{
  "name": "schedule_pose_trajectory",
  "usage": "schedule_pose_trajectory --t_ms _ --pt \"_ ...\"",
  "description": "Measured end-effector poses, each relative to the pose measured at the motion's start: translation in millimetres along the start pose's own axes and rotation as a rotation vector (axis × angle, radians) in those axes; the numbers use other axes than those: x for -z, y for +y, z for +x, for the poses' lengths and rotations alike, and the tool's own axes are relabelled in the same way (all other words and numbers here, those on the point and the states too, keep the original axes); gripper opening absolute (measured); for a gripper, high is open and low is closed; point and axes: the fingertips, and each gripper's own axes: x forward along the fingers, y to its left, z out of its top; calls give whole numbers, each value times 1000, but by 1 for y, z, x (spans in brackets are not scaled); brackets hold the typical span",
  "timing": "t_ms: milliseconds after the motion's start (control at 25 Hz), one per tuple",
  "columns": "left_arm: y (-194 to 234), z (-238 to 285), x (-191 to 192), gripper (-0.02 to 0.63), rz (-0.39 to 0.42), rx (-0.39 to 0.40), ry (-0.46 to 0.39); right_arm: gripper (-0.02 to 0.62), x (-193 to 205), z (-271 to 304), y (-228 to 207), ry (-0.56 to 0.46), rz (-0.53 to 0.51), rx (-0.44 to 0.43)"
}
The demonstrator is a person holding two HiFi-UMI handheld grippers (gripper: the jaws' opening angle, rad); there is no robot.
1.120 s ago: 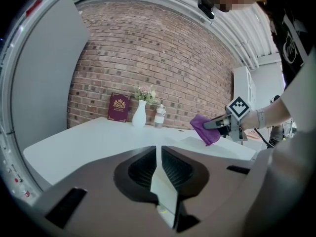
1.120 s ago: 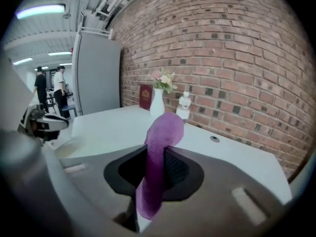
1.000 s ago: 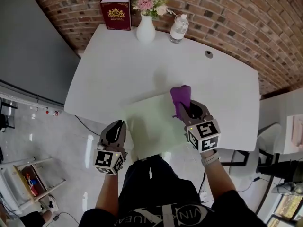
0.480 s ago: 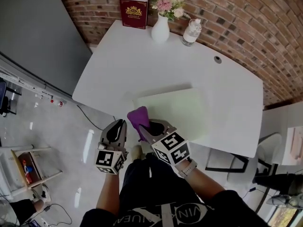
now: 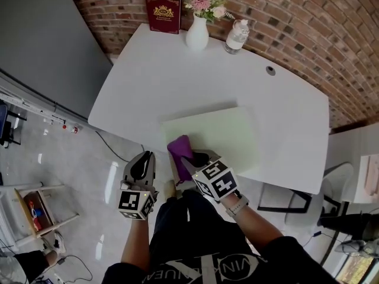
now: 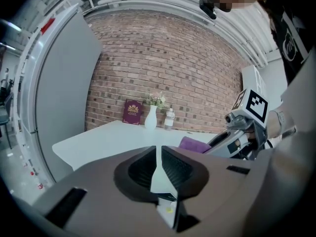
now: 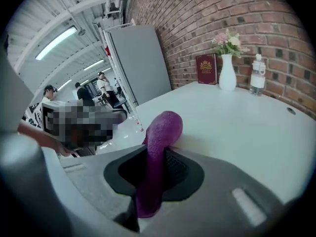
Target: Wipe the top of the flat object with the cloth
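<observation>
Purple cloth (image 5: 179,148) sat pinched in the right tongs (image 5: 187,158), its free fold bulging past the tips and lying over the near left corner of the pale green mat (image 5: 228,132). That mat lay flat on the white surface (image 5: 177,70), close to the edge nearest the person. In the right gripper view the cloth (image 7: 160,137) ran straight up between the right tongs (image 7: 157,159), which were clamped on it, and bent over at the top. The left tongs (image 5: 144,158) hovered off the mat's near left corner, out beyond the surface edge and above the floor, apart from the cloth. In the left gripper view the left tongs (image 6: 158,158) were pressed together with nothing between them. Beyond the mat's far side, against the brick wall, stood a red book (image 5: 163,13), a white vase (image 5: 197,33) of flowers and a clear bottle (image 5: 236,36)
</observation>
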Motion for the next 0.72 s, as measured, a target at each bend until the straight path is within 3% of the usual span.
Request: schedule_pose_trajectory --t_ms 240,440,720 --pt "-15 14 1 35 7 33 10 69 20 -38 -58 -5 -5 121" --pt "-26 26 2 35 19 66 24 69 37 -77 -112 -33 74 232" --pt "-41 36 4 35 28 100 38 69 61 -121 -170 -29 102 337"
